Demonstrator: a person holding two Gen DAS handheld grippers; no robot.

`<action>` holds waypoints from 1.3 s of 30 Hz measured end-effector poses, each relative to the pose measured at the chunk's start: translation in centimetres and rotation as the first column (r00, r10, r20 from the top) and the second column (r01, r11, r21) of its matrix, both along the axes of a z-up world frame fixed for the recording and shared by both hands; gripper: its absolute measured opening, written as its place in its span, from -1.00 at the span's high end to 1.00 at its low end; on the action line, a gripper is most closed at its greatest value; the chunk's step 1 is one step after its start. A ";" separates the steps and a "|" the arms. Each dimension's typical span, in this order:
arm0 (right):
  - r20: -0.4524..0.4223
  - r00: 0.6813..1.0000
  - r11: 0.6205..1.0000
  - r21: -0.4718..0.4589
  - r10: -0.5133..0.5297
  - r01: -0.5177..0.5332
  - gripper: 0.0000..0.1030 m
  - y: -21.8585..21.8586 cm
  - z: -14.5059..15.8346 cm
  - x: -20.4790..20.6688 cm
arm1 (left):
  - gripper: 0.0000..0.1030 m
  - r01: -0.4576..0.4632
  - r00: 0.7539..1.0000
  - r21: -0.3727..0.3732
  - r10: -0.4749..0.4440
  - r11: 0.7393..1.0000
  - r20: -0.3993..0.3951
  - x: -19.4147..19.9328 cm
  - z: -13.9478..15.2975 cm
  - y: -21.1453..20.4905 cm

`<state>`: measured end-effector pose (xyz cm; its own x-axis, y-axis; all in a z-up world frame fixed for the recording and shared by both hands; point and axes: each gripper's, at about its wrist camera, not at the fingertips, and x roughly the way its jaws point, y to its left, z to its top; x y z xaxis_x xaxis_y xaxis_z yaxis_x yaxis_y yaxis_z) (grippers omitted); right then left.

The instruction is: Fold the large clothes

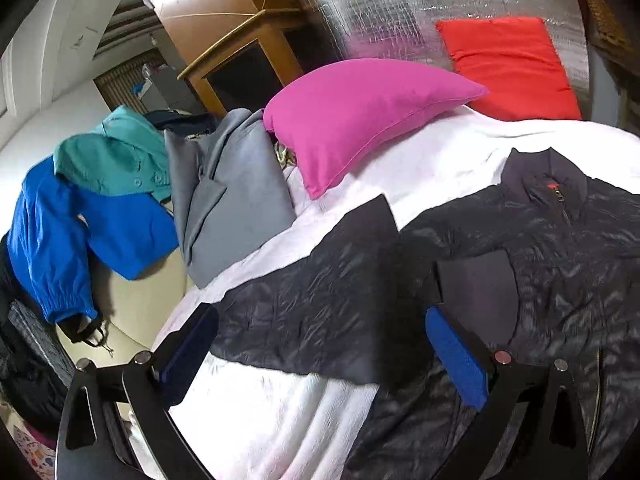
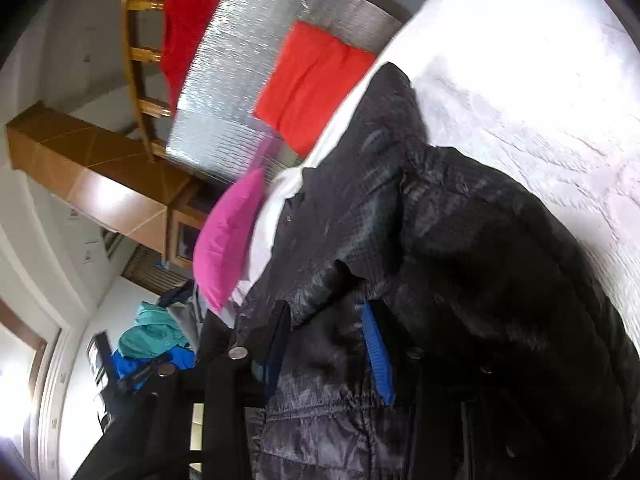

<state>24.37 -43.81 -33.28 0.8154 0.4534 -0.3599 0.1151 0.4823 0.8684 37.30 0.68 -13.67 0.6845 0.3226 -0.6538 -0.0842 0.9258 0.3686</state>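
We see the left claw with its blue pads standing wide apart above the bed, nothing between them; the jacket's sleeve lies flat on the white cover beyond the tips, and we cannot tell whether the right-hand finger touches the fabric beneath it. The dark quilted jacket is spread across the bed, collar toward the red cushion, one sleeve stretched out to the side. In the right wrist view the right claw has its fingers about half apart with a bunched fold of the jacket filling the gap; the blue pad lies against the cloth, and we read this as a clamp on the jacket. A pink pillow sits near the bed's head, and beside the bed lie a grey garment, a teal one and a blue coat.
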 end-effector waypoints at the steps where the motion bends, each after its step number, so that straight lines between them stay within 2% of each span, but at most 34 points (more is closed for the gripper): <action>1: -0.006 1.000 1.000 0.000 0.009 -0.009 -0.28 0.0 0.7 -0.1 | -1.00 0.011 1.000 -0.015 -0.011 1.000 -0.005 -0.5 -0.2 0.4; 3: 0.021 0.999 0.998 -0.047 -0.032 0.033 -0.51 -0.3 2.7 -0.5 | -1.00 0.044 0.999 -0.043 -0.045 0.998 -0.022 -1.1 -0.6 0.4; 5: 0.025 0.996 0.987 -0.136 -0.089 0.091 -0.51 -1.1 4.6 -0.5 | -1.00 0.082 0.995 -0.066 -0.085 0.994 -0.056 -0.6 -1.7 -0.4; 7: -0.025 0.991 0.964 -0.235 -0.132 0.122 -0.51 -2.1 5.8 0.7 | -1.00 0.116 0.989 -0.089 -0.123 0.989 -0.076 0.0 -2.7 -2.0; 10: -0.151 0.973 0.935 -0.335 -0.173 0.114 -0.51 -4.0 5.4 3.9 | -1.00 0.166 0.977 -0.124 -0.181 0.978 -0.113 1.4 -4.6 -5.0; 14: -0.258 0.955 0.951 -0.304 -0.145 0.062 -0.50 -5.7 2.7 8.1 | -1.00 0.177 0.960 -0.159 -0.206 0.971 -0.189 4.1 -7.5 -8.0; 17: -0.275 0.957 0.950 -0.313 -0.092 0.001 -0.13 -5.1 1.9 10.1 | -1.00 0.168 0.947 -0.154 -0.203 0.974 -0.249 6.1 -10.1 -9.7; 18: -0.265 0.962 0.941 -0.338 -0.074 -0.021 0.04 -4.7 2.4 10.4 | -1.00 0.163 0.940 -0.156 -0.201 0.974 -0.274 6.9 -11.0 -10.1; 19: -0.257 0.965 0.933 -0.359 -0.060 -0.038 0.33 -4.4 2.8 10.6 | -1.00 0.158 0.935 -0.162 -0.200 0.974 -0.291 7.4 -11.7 -10.2; 22: -0.125 0.987 0.883 -0.468 -0.105 0.035 0.62 -4.0 5.8 9.1 | -1.00 0.153 0.933 -0.173 -0.200 0.973 -0.299 8.2 -12.4 -10.5; 24: -0.071 0.988 0.860 -0.504 -0.138 0.084 0.63 -3.9 6.7 8.2 | -1.00 0.168 0.937 -0.174 -0.212 0.970 -0.279 8.0 -12.2 -10.9; 25: -0.069 0.985 0.852 -0.515 -0.157 0.100 0.63 -4.1 6.2 8.1 | -1.00 0.173 0.937 -0.167 -0.214 0.971 -0.275 8.0 -12.4 -11.1; 27: -0.194 0.969 0.864 -0.502 -0.154 0.037 0.63 -4.3 3.3 9.3 | -1.00 0.178 0.936 -0.150 -0.214 0.973 -0.281 7.9 -13.2 -11.4; 28: -0.239 0.960 0.876 -0.483 -0.145 0.012 0.62 -4.4 2.0 9.6 | -1.00 0.178 0.934 -0.149 -0.215 0.973 -0.284 7.8 -13.4 -11.5; 29: -0.225 0.962 0.876 -0.482 -0.153 0.027 0.61 -4.4 2.0 9.4 | -1.00 0.179 0.934 -0.153 -0.216 0.972 -0.285 7.7 -13.5 -11.5; 32: -0.203 0.964 0.873 -0.486 -0.171 0.052 0.51 -4.0 3.9 8.5 | -1.00 0.195 0.928 -0.143 -0.230 0.970 -0.294 6.9 -13.3 -11.6; 33: -0.199 0.964 0.875 -0.481 -0.174 0.059 0.29 -3.9 4.6 8.1 | -1.00 0.205 0.928 -0.142 -0.238 0.968 -0.288 6.3 -12.8 -11.5; 34: -0.189 0.965 0.872 -0.484 -0.181 0.069 -0.15 -3.6 5.3 7.6 | -1.00 0.212 0.932 -0.145 -0.244 0.967 -0.269 5.6 -12.2 -11.3; 35: -0.159 0.969 0.863 -0.498 -0.190 0.087 -0.35 -3.2 6.1 7.0 | -1.00 0.219 0.935 -0.149 -0.251 0.964 -0.250 4.8 -11.6 -11.2; 36: -0.112 0.974 0.845 -0.523 -0.196 0.110 -0.45 -2.4 7.2 6.2 | -1.00 0.232 0.940 -0.155 -0.262 0.960 -0.217 3.6 -10.6 -10.8; 38: -0.045 0.981 0.815 -0.565 -0.191 0.133 -0.45 -0.9 8.7 4.8 | -1.00 0.247 0.948 -0.167 -0.274 0.955 -0.164 1.6 -9.1 -10.1; 39: -0.026 0.983 0.811 -0.570 -0.181 0.134 -0.45 0.0 9.0 4.7 | -1.00 0.251 0.952 -0.178 -0.276 0.951 -0.132 0.3 -8.3 -9.3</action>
<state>29.06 -43.80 -24.25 0.8176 0.0198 -0.5754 0.2859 0.8536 0.4355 37.63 -8.65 -21.93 0.6184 0.0285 -0.7853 0.2170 0.9543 0.2055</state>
